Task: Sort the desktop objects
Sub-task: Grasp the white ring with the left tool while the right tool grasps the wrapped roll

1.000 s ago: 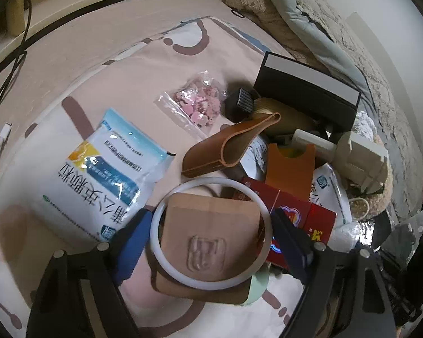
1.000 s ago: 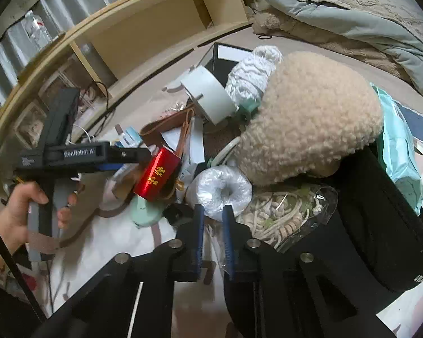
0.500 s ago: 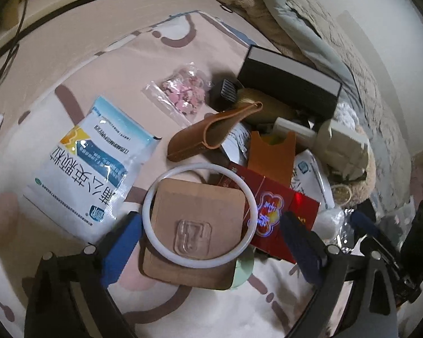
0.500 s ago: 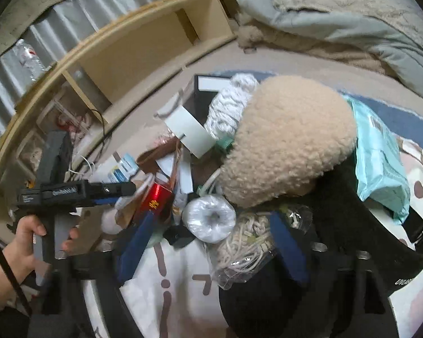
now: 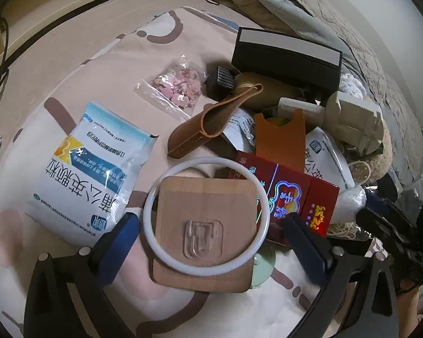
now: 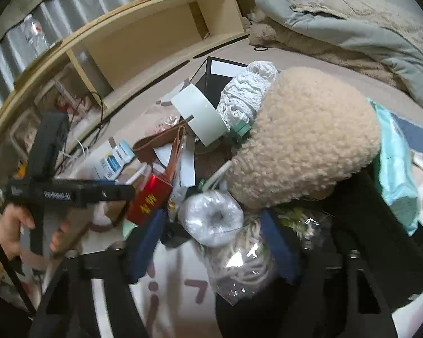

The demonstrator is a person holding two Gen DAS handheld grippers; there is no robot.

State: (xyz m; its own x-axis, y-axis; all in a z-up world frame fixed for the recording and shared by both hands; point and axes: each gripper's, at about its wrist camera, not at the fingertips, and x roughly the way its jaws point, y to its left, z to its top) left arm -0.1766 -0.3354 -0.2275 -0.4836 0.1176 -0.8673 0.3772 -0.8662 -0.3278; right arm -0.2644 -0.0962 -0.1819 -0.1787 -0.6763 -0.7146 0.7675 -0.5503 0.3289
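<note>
1. Jaws of the left gripper [image 5: 208,239] are opening wide, one blue finger on each side of the white ring [image 5: 206,217]; the pads do not press on it, so nothing is held.
2. Jaws of the right gripper [image 6: 211,242] are closing around the clear bag [image 6: 239,262] of pale cord, which lies between the fingers just below the wrapped roll [image 6: 211,217]. I cannot tell whether the pads touch the bag yet.
3. The ring lies loose on the wooden board [image 5: 206,233], and the board rests partly on the red box [image 5: 290,194] to the right of the ring. A grasp that catches only the ring could slide it off; one that catches the board edge could tip both.
4. The bag is slippery film, tucked under the fleece hat [image 6: 304,138] above the roll. Pulling it may drag the roll along or topple the hat's heap.
5. Both grippers work beside one pile on the bed, so they could collide.
</note>
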